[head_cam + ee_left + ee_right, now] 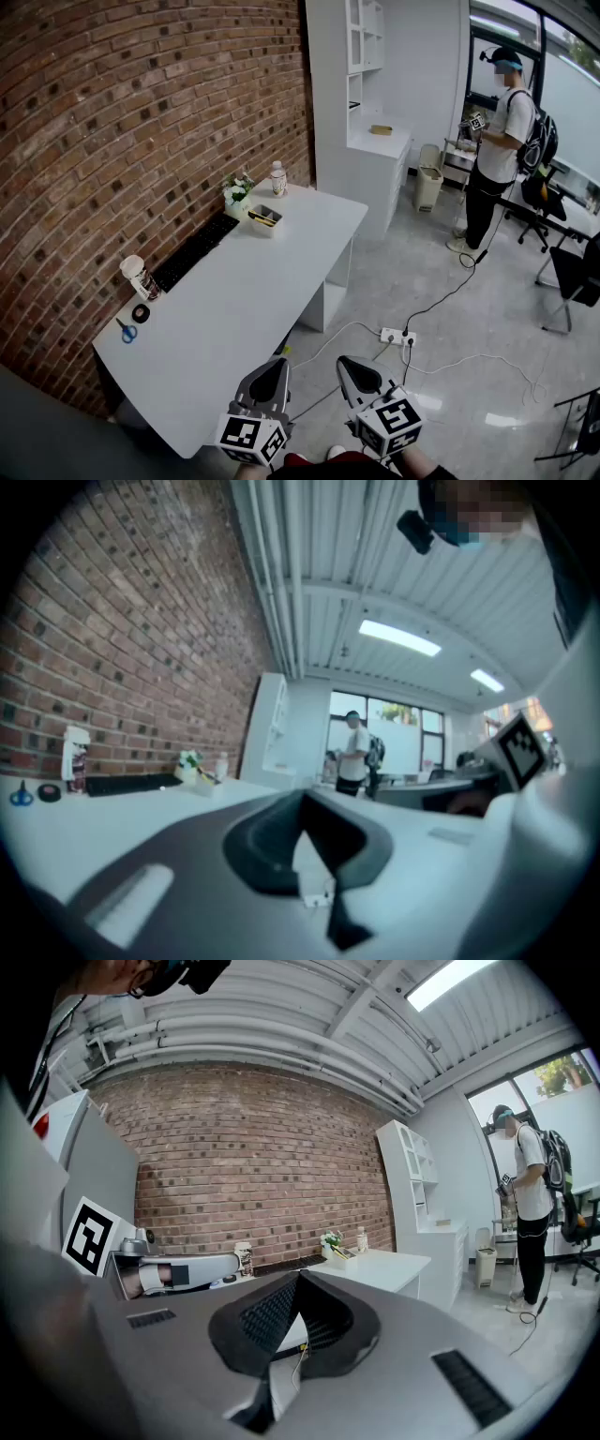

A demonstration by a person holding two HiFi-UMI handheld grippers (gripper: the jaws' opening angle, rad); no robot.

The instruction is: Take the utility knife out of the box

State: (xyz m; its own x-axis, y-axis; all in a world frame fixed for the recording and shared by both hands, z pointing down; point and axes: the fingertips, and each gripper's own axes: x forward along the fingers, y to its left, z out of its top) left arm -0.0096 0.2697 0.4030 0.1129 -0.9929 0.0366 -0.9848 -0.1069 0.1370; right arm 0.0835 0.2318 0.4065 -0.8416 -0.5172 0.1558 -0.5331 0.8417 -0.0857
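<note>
Where the knife is: the yellow-and-black utility knife lies in a small open-topped white box at the far end of the long white table, on the table's brick-wall side. A little pot of white flowers and a clear plastic bottle stand just beside it at that same end.
Left claw: the left gripper hangs off the table's near end with its jaws pressed together on nothing.
Right claw: the right gripper sits just past the table's near corner, its jaws likewise closed and empty.
Progress: by my reading not begun, since both claws are at the opposite end of the table from the box.
How it will handle: probably light and stiff, with a smooth moulded body that could slip between pads. It is not fragile, but the blade is the hazard. Whether the blade is out is too small to tell.
Where to take hold: across the middle of the handle, pinching its long flat sides, then lifting up clear of the box walls.
Risk: the box looks light and may slide on the table or ride up with the knife, so the free claw could steady its rim.
Clutter: a black keyboard lies along the table's wall edge, clear of the approach.
</note>
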